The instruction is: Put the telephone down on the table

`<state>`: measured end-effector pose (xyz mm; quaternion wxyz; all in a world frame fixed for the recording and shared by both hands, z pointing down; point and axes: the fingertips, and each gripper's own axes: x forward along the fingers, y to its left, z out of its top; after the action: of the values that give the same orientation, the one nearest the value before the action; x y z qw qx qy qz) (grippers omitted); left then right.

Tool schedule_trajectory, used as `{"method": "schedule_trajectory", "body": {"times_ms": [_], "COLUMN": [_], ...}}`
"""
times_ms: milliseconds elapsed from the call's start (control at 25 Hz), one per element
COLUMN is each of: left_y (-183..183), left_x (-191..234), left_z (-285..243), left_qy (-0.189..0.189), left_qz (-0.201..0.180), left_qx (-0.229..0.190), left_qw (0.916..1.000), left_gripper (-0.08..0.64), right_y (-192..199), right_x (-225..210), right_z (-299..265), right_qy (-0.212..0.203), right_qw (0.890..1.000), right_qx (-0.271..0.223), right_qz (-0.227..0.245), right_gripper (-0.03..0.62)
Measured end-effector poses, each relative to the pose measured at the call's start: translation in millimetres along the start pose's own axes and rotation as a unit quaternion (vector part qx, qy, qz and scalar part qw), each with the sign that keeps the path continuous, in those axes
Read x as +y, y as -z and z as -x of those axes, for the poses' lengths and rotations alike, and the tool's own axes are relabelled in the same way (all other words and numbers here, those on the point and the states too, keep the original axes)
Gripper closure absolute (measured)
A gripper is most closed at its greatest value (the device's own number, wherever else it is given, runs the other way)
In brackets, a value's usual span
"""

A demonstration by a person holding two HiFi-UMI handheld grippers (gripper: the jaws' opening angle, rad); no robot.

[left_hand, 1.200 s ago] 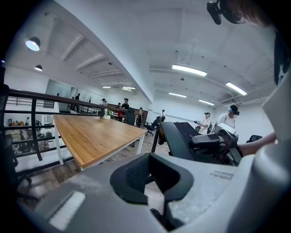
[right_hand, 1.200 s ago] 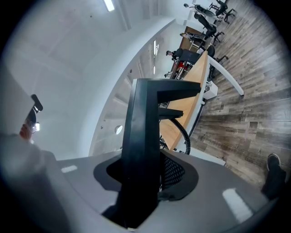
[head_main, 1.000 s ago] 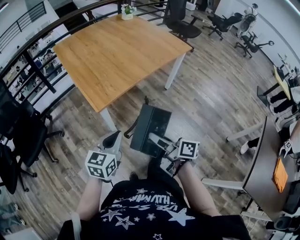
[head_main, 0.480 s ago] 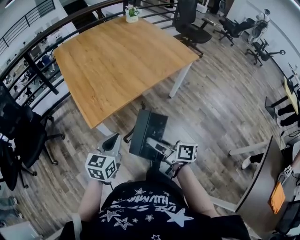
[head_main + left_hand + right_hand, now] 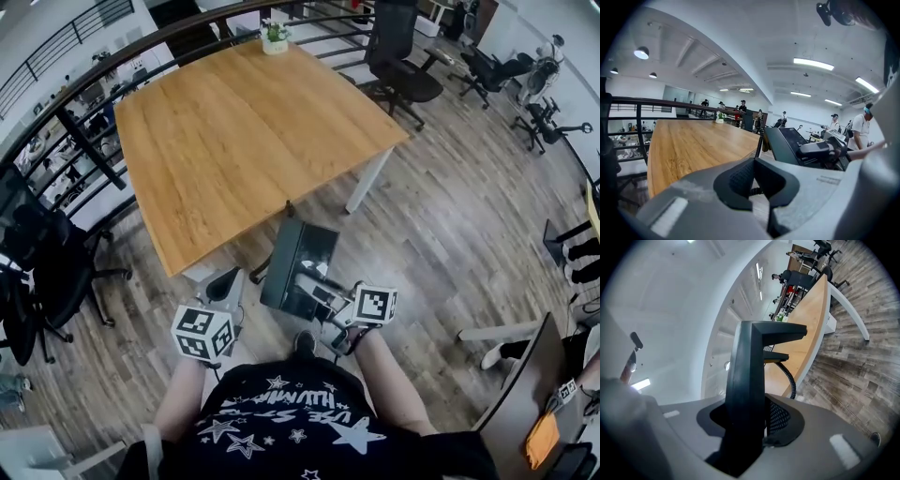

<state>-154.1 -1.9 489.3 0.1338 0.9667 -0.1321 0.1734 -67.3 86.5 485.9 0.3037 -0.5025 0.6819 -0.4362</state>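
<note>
A black desk telephone (image 5: 298,261) with a coiled cord hangs over the wood floor, just short of the near corner of the wooden table (image 5: 234,122). My right gripper (image 5: 314,286) is shut on the phone's near edge. In the right gripper view the telephone (image 5: 750,380) stands upright between the jaws of the right gripper (image 5: 754,427). My left gripper (image 5: 225,286) is to the left of the phone, holding nothing. In its own view the left gripper (image 5: 757,187) shows a narrow gap between the pads. The telephone (image 5: 787,143) and the table (image 5: 689,145) lie ahead of it.
A small potted plant (image 5: 275,36) sits at the table's far edge. A dark railing (image 5: 84,141) runs behind and left of the table. Black office chairs stand at the left (image 5: 37,262) and beyond the far right corner (image 5: 398,66). A second desk's corner (image 5: 525,394) is at lower right.
The table has come nearer in the head view as the person walks toward it. Both grippers and the phone keep the same pose relative to the body.
</note>
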Motion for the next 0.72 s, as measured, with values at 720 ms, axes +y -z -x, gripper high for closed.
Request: {"method": "schedule_trajectory", "body": {"times_ms": [720], "left_y": [-21.9], "left_x": [-31.9], "left_z": [-62.0], "left_qy": [-0.023], "left_qz": [0.004], "left_qx": [0.002], "left_qw": [0.9997], "left_gripper": [0.558], "right_y": [-72.2], "right_x": [-43.2], "right_z": [30.3], "right_qy": [0.005], "right_qw": [1.000], "right_qx": [0.009], "right_qz": [-0.011], "right_gripper": [0.431]}}
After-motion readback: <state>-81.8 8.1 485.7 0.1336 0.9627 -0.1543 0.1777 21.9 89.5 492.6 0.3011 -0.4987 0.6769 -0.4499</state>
